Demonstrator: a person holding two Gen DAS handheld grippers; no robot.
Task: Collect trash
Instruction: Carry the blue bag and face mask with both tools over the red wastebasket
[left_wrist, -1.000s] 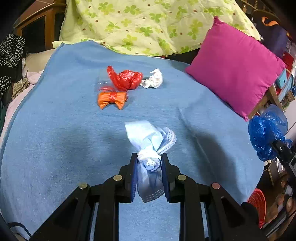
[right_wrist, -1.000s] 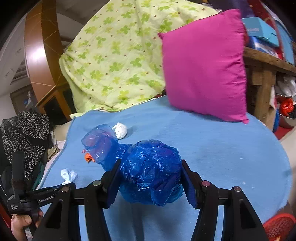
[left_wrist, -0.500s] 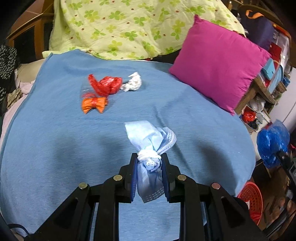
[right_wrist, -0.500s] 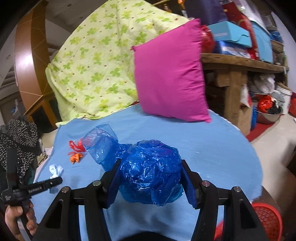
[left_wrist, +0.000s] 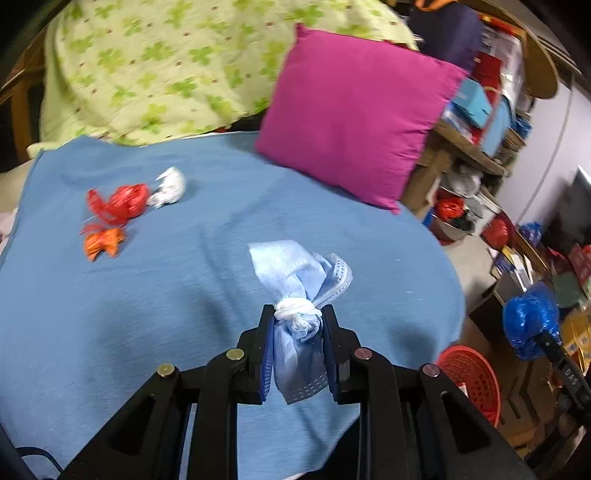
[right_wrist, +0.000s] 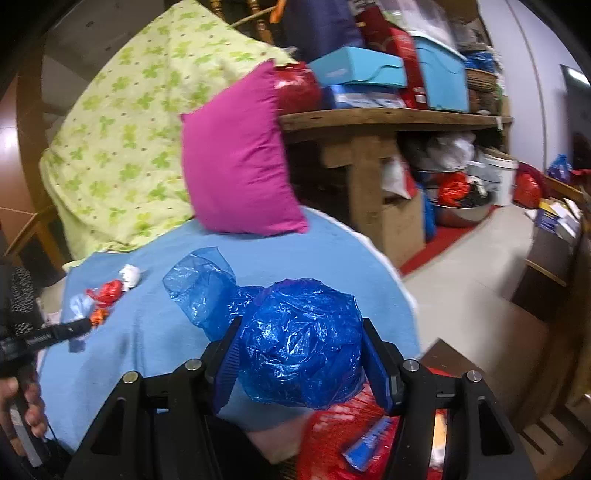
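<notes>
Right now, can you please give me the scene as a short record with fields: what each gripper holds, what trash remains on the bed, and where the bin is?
left gripper: shut on knotted light blue face mask
right gripper: shut on crumpled blue plastic bag
trash on blue blanket: red plastic wrapper, orange wrapper, white crumpled paper
bin: red mesh basket on the floor beside the bed, partly below the right gripper in the right wrist view
background: magenta pillow, green clover-print quilt
</notes>
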